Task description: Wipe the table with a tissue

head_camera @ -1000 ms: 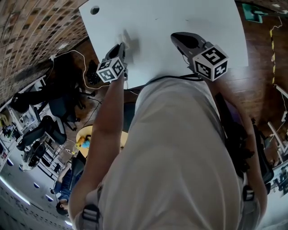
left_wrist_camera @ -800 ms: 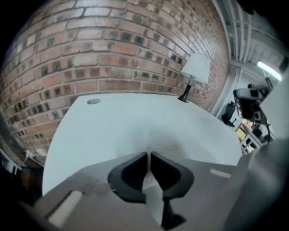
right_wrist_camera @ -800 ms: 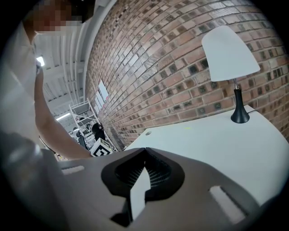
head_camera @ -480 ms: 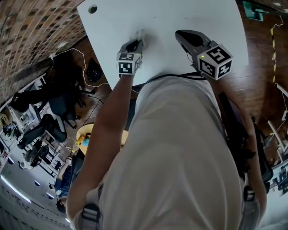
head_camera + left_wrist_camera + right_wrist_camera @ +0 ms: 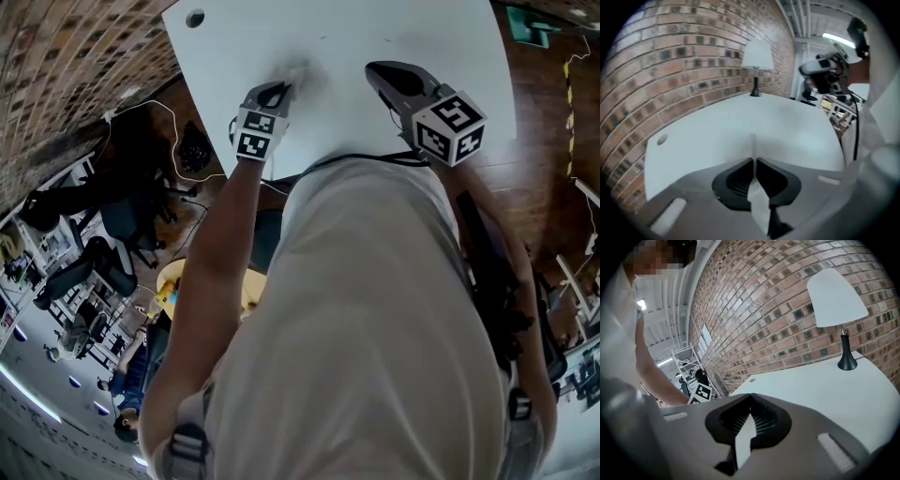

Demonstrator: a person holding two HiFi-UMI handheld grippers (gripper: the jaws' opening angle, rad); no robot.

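Beige shirt (image 5: 375, 309), grey left claw (image 5: 753, 160) and right claw (image 5: 750, 398), black-and-white marker cubes (image 5: 448, 127).

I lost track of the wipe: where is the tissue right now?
In the head view the tissue is clamped in the left gripper over the white table, left of the right gripper.

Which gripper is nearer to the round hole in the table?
Left. In the head view the left gripper sits below and right of the hole; the right gripper lies farther right.

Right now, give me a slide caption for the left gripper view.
Left gripper shut on a tissue, white table ahead, a lamp standing by the brick wall.
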